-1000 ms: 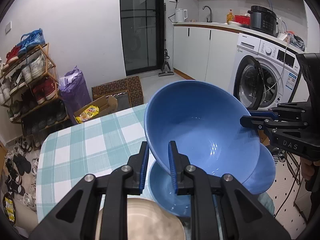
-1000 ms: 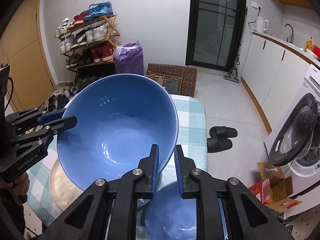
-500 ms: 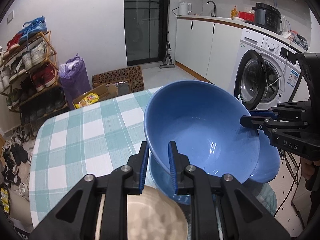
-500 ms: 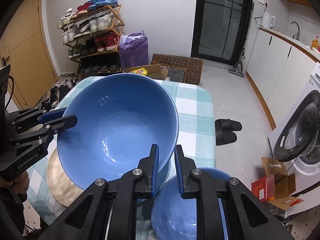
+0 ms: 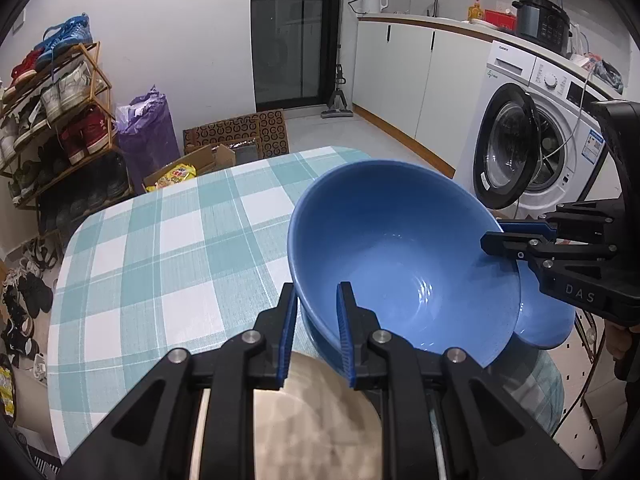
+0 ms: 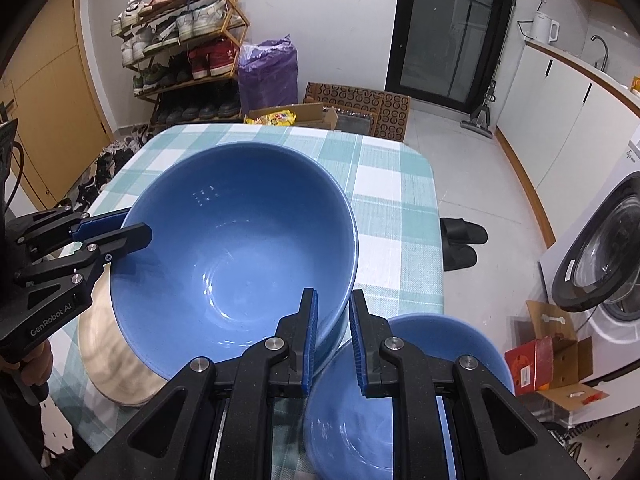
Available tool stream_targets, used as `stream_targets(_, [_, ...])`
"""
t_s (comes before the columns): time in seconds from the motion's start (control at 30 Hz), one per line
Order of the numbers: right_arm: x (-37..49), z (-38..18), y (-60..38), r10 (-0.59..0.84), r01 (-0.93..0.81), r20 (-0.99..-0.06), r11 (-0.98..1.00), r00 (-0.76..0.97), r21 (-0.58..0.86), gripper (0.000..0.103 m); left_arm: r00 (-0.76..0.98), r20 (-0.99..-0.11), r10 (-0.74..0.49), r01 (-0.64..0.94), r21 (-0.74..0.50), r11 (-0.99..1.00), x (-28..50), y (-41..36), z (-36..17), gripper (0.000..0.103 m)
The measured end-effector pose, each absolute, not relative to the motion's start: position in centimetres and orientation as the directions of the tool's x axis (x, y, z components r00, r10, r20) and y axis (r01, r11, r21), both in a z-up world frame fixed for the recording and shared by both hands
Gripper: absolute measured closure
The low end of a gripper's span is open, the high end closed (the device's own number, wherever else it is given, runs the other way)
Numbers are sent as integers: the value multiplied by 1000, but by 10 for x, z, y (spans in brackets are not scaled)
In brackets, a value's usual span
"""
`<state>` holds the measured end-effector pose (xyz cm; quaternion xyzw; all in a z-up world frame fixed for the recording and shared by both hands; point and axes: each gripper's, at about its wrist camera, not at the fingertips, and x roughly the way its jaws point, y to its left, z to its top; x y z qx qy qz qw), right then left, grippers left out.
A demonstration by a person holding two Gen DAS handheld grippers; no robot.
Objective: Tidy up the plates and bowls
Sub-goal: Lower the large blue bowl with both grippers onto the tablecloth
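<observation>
A large blue bowl [image 5: 400, 264] [image 6: 240, 264] hangs tilted just above the checked tablecloth, gripped at opposite rims. My left gripper [image 5: 318, 292] [image 6: 136, 228] is shut on its rim on one side. On the other side my right gripper [image 6: 334, 298] [image 5: 496, 238] is shut on the rim. A smaller blue bowl [image 6: 440, 344] [image 5: 548, 320] sits on the table under and beside the right gripper. A beige plate [image 5: 320, 420] [image 6: 112, 352] lies below the left gripper, partly hidden by the large bowl.
The table [image 5: 160, 260] has rounded edges, and bare cloth stretches beyond the bowl. On the floor past it stand a shoe rack [image 6: 184, 40], a purple bag [image 6: 268, 72] and a cardboard box [image 6: 288, 116]. A washing machine [image 5: 532, 140] stands at the right, slippers [image 6: 460, 240] near it.
Both grippers have sunk toward the table, carrying the large blue bowl with them. The grips on the rim look the same, and the small bowl and plate now sit closer beneath.
</observation>
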<state>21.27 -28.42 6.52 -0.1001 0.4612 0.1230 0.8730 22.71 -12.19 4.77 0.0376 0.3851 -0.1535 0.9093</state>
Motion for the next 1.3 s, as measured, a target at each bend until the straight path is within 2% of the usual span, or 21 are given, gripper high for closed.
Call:
stream_targets(0.57, [219,41,-284,94,-315,-861,946,500,-80,87,626,-742,-240,312,-43,949,228,-123,26,86])
stream_targets(1.3, [220,18,-273,-1,-335,-867,922,498,-194,86,610,-768,-196,325,18,945,231,-135,8,85])
